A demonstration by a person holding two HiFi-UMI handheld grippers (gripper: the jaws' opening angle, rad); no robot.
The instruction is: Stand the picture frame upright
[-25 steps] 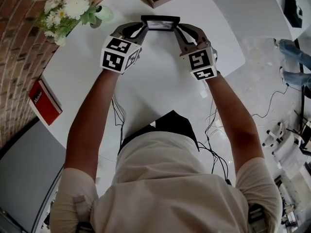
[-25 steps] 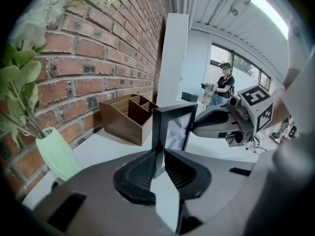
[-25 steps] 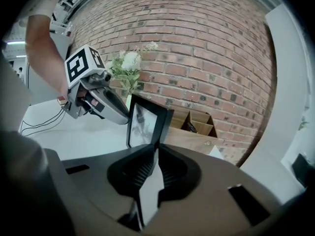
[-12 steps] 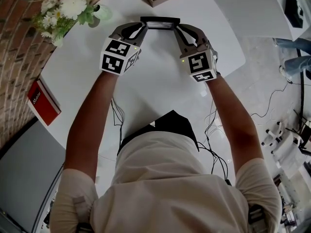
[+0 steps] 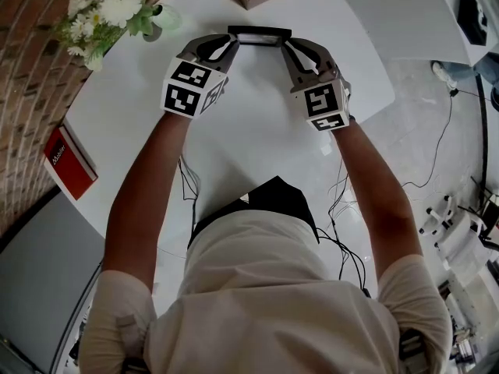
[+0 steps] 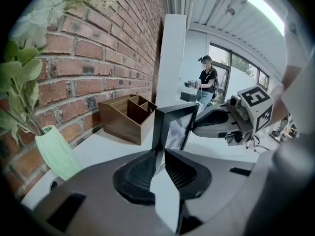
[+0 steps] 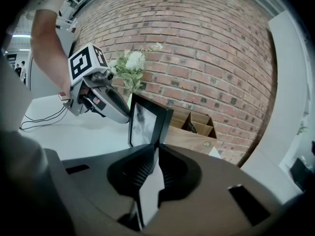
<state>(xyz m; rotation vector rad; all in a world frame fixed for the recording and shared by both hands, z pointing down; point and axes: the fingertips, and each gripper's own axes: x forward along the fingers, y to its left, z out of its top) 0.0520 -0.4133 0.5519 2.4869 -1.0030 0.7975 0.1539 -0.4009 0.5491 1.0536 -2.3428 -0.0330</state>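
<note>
Two grippers met at the upper centre of the head view, one at each end of the picture frame [image 5: 258, 35]. Far to the upper left, a vase of flowers [image 5: 109, 10] stood on the white worktop [image 5: 257, 131], well apart from them. The left gripper [image 5: 231, 44] reached in from the frame's left end. Its jaws were opening, with the black edge between the pads and touching them. The frame stood upright, its long axis running left to right between the grippers, glass towards the person. The right gripper [image 5: 285, 45] was clenched on the right edge. Both sat equally near. Whether the frame's foot rested on the worktop was hidden, and any letting go likely turned on that.
</note>
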